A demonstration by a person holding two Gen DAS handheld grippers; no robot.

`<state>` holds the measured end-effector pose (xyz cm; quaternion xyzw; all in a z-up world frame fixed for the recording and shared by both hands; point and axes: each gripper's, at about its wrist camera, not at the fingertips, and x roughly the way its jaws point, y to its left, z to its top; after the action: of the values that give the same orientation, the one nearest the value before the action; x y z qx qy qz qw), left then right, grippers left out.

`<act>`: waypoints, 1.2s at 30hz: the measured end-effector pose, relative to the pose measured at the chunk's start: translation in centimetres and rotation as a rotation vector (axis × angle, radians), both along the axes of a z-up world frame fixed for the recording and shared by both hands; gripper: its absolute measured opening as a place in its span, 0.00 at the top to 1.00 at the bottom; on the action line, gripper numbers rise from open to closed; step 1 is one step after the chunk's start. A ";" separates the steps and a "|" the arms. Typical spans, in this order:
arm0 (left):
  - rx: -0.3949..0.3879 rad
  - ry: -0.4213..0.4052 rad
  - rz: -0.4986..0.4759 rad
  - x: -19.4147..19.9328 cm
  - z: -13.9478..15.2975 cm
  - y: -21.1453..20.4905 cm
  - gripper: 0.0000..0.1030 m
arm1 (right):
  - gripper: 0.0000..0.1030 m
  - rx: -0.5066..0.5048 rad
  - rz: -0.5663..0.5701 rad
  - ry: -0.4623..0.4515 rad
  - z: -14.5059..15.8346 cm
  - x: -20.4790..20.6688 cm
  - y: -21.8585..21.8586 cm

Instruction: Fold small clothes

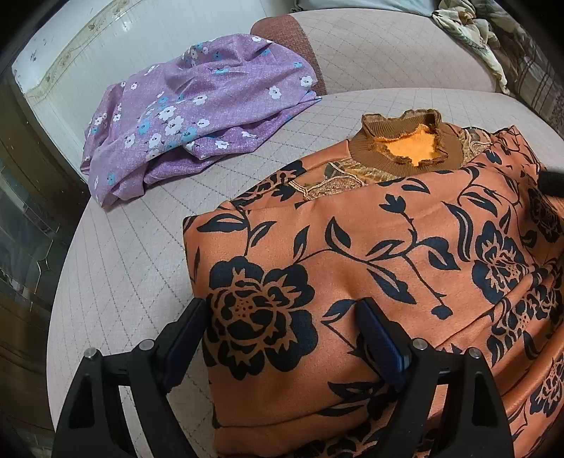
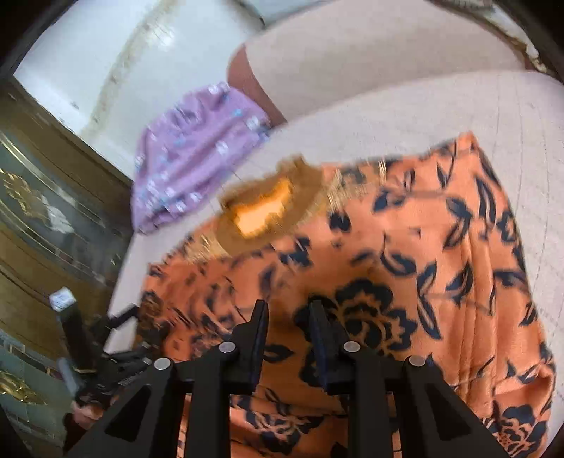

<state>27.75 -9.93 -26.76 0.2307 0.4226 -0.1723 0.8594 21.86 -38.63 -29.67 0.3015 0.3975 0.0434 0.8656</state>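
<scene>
An orange top (image 1: 352, 246) with a dark flower print and a brown ribbed collar (image 1: 405, 148) lies folded on a quilted cushion (image 1: 141, 246). My left gripper (image 1: 282, 317) stands wide open at the top's near left corner. Its right finger (image 1: 377, 327) rests on the cloth and its left finger (image 1: 187, 327) hangs over bare cushion. In the blurred right wrist view, my right gripper (image 2: 289, 313) hovers over the orange top (image 2: 387, 246). Its jaws stand a narrow gap apart with no cloth pinched between them. The left gripper (image 2: 134, 331) shows at the lower left there.
A crumpled purple flowered garment (image 1: 197, 116) lies at the cushion's far left, against a back cushion (image 1: 387, 53). More crumpled printed cloth (image 1: 469, 28) sits at the top right. A white panel (image 1: 88, 45) and a dark wooden cabinet (image 2: 42, 211) stand to the left.
</scene>
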 end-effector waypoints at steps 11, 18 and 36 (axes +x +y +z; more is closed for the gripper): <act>-0.008 0.009 0.010 0.2 -0.1 0.2 0.14 | 0.61 -0.014 -0.081 0.107 -2.0 0.6 -1.3; -0.009 -0.009 0.022 -0.3 0.5 0.6 0.14 | 0.55 0.002 -0.073 0.056 -1.4 -0.1 -1.0; -0.040 -0.033 0.158 -3.2 2.0 5.9 0.14 | 0.49 -0.037 -0.036 0.033 0.3 -3.7 0.6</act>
<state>24.57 -4.00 -24.75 0.1822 0.4218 -0.1088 0.8815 18.19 -38.06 -29.37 0.2932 0.4070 0.0155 0.8650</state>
